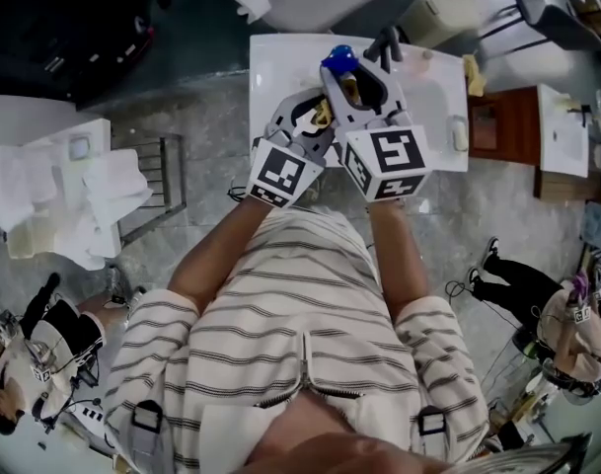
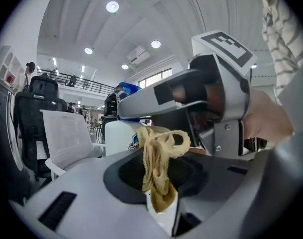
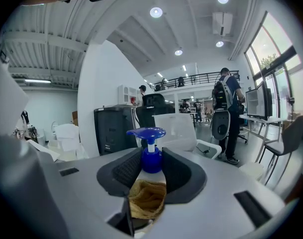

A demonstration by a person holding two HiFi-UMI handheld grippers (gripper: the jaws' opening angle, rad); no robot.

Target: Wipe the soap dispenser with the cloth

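Left claw [image 2: 161, 195]: narrow, nipped on a fold of the cloth [image 2: 158, 158].
Right claw [image 3: 150, 176]: clamped on the dispenser [image 3: 151, 161], with ribbed dark pads on either side of its blue collar.
Dispenser: it stood upright in the right claw over the white bench [image 1: 270, 67], with its pump head pointing to the left in the right gripper view.
Cloth: it was bunched against the dispenser's white body, just under the collar.
Head view only: both claws met above the near edge of the bench, the left claw [image 1: 318, 118] angled in against the right claw [image 1: 357, 85]. Only the blue pump [image 1: 339, 60] and a scrap of cloth [image 1: 323, 117] showed between them.
Left gripper view only: a printed label on the dispenser's side [image 2: 122, 136], and the right claw [image 2: 206, 108] seen from the side.
Right gripper view only: the whole pump, and the cloth [image 3: 146, 200] crumpled low in front of the bottle.
Materials: the cloth was mustard yellow, soft, nubbly and rope-like where twisted. The dispenser was smooth white plastic with a glossy blue cap. The claw shells were matt grey.
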